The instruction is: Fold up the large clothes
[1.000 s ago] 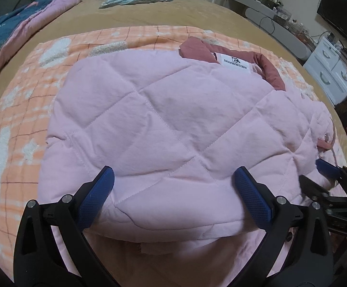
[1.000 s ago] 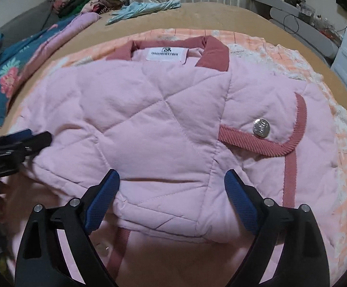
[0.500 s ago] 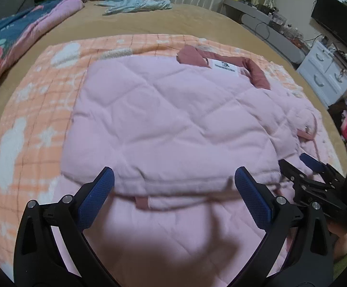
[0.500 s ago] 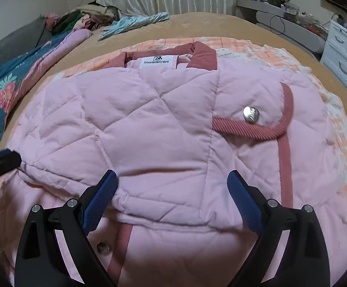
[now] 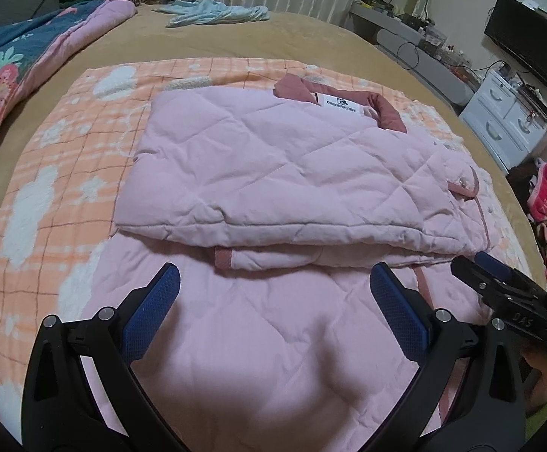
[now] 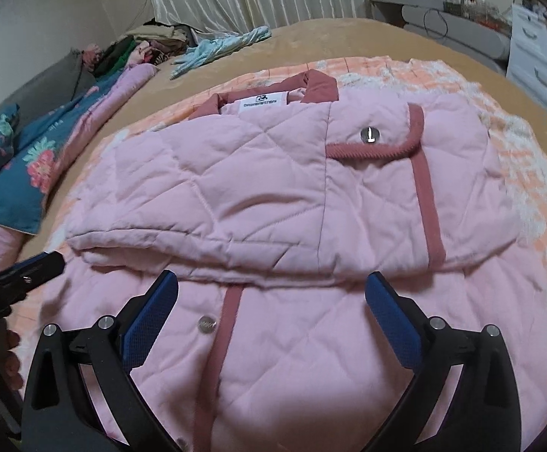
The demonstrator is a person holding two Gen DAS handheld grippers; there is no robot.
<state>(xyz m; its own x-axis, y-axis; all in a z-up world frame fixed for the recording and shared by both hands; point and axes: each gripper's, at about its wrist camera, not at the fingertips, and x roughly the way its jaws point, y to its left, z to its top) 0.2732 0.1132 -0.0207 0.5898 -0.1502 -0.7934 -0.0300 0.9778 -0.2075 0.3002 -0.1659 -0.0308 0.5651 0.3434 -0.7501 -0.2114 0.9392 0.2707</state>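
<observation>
A pink quilted jacket [image 5: 273, 173] with dark pink trim lies on an orange checked blanket [image 5: 66, 173], its collar at the far end. Its sides are folded inward over the body, and the lower part lies flat toward me. It also shows in the right wrist view [image 6: 273, 196], with a snap button on a pocket flap. My left gripper [image 5: 273, 316] is open and empty above the near part of the jacket. My right gripper [image 6: 271, 320] is open and empty above the jacket's front trim. Each gripper shows at the edge of the other's view.
The blanket lies on a tan bed [image 5: 273, 34]. A floral blue quilt [image 5: 5, 75] lies at the left. A light blue garment [image 5: 216, 13] lies at the far end. White drawers [image 5: 507, 120] and a TV [image 5: 529, 56] stand at the right.
Both grippers have drawn back toward me and away from the folded edge of the jacket, which now lies flat. Both stayed open.
</observation>
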